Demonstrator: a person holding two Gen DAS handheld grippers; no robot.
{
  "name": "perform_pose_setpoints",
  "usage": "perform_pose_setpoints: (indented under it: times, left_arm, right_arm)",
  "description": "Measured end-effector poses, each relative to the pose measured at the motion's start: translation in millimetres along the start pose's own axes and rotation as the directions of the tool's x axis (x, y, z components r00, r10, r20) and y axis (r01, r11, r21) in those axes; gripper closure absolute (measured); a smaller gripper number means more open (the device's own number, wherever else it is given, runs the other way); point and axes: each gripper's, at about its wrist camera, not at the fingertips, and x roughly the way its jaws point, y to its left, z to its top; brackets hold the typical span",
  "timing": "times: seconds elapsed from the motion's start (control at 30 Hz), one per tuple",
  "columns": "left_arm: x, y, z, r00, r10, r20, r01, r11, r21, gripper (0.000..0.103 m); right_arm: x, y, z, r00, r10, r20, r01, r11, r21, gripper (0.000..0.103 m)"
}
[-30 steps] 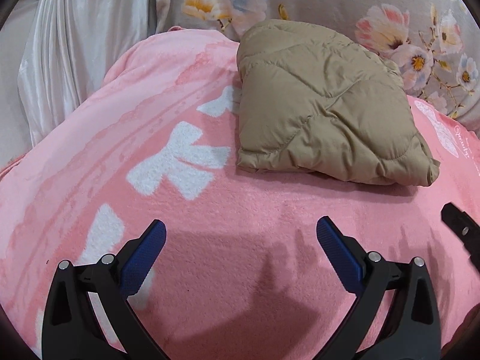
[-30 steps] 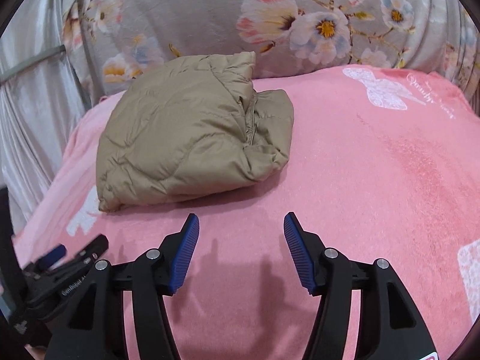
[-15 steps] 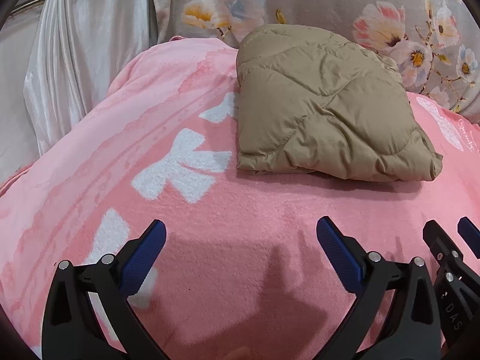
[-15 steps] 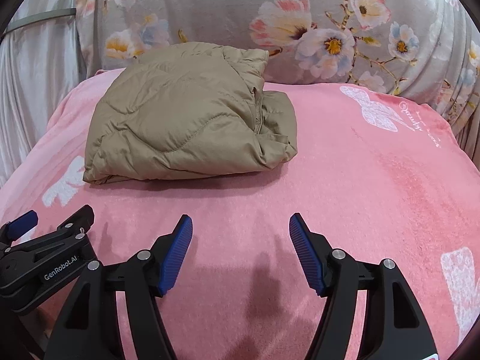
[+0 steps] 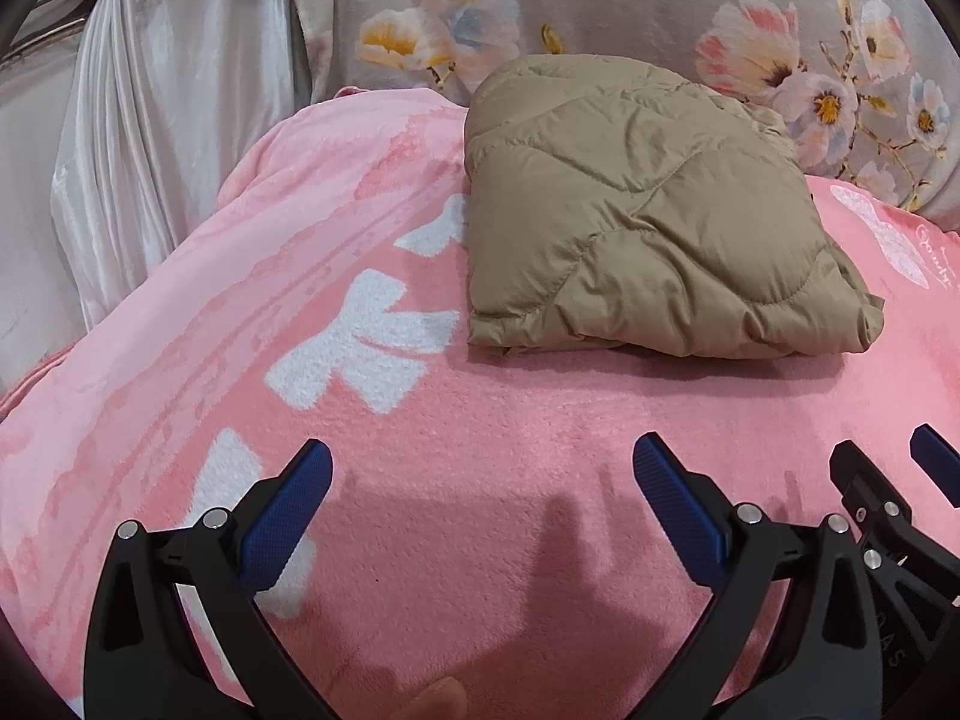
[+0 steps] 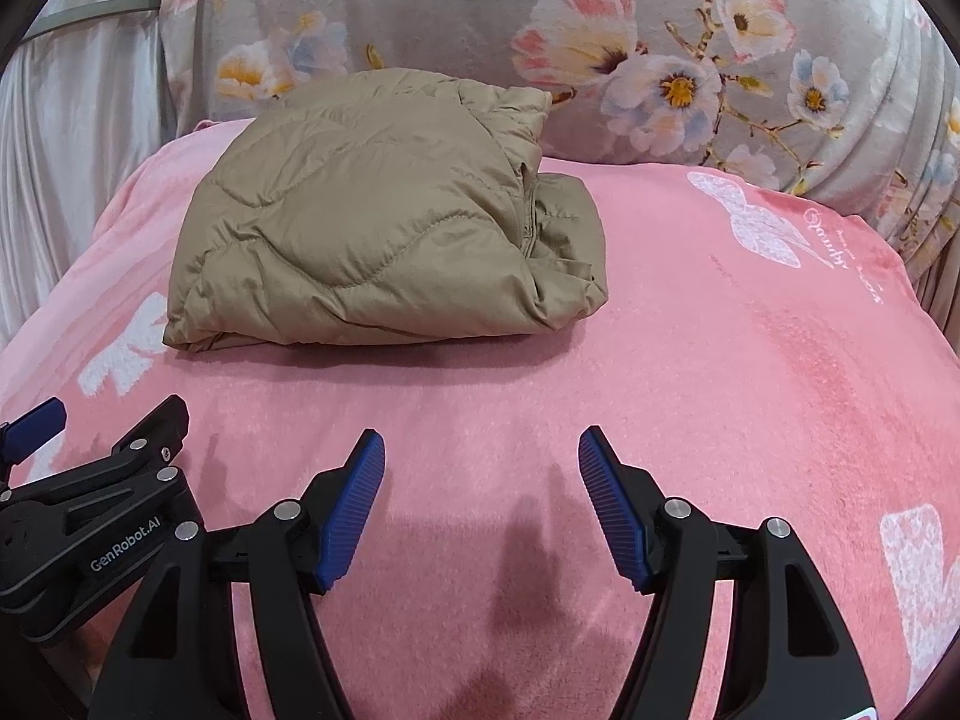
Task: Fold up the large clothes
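A tan quilted puffer jacket (image 5: 636, 222) lies folded into a compact bundle on the pink blanket (image 5: 510, 432); it also shows in the right wrist view (image 6: 378, 240). My left gripper (image 5: 480, 468) is open and empty, hovering above the blanket well short of the jacket. My right gripper (image 6: 480, 456) is open and empty, also short of the jacket. The right gripper shows at the right edge of the left wrist view (image 5: 888, 498), and the left gripper shows at the left edge of the right wrist view (image 6: 96, 456).
A grey floral cushion (image 6: 690, 60) stands behind the jacket. A white satin curtain (image 5: 150, 138) hangs at the left. The pink blanket has white bow prints (image 5: 360, 348) and drops away at its left edge.
Both grippers have drawn back and risen a little from the jacket and moved closer together, so more of each shows in the other's view. The jacket has not moved.
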Motion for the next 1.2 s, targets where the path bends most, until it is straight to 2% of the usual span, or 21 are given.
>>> perform_pose_setpoints:
  times: [1.2]
  left_arm:
    - [-7.4, -6.9, 0.2, 0.999, 0.027, 0.034, -0.028, 0.999, 0.029, 0.005]
  right_arm:
    - [-1.2, 2.0, 1.1, 1.0, -0.013, 0.006, 0.013, 1.0, -0.016, 0.037]
